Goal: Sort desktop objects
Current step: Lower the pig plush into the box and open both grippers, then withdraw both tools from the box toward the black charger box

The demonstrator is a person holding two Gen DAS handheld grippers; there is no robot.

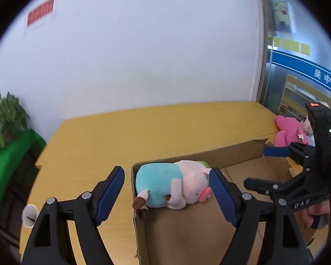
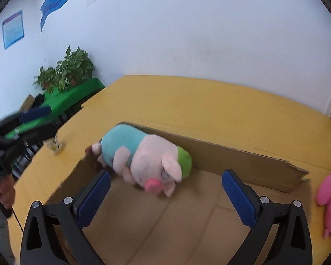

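Left gripper (image 1: 166,195) nearest, jaws wide, holding nothing. Right gripper (image 2: 165,198) likewise spread wide and empty over the cardboard box (image 2: 231,154). Plush pig (image 2: 147,159), teal-shirted, lies in the box's far-left corner. Beyond, pink plush (image 1: 289,132) on the yellow table (image 1: 143,132), outside the box.

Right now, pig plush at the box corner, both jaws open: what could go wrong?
1. The pig plush lies at the cardboard box corner with a foot over the rim; it may tip out onto the yellow table.
2. The far box wall is torn at its end near the pink plush; a bump could tear it further.
3. Left gripper and right gripper work close together and could collide.
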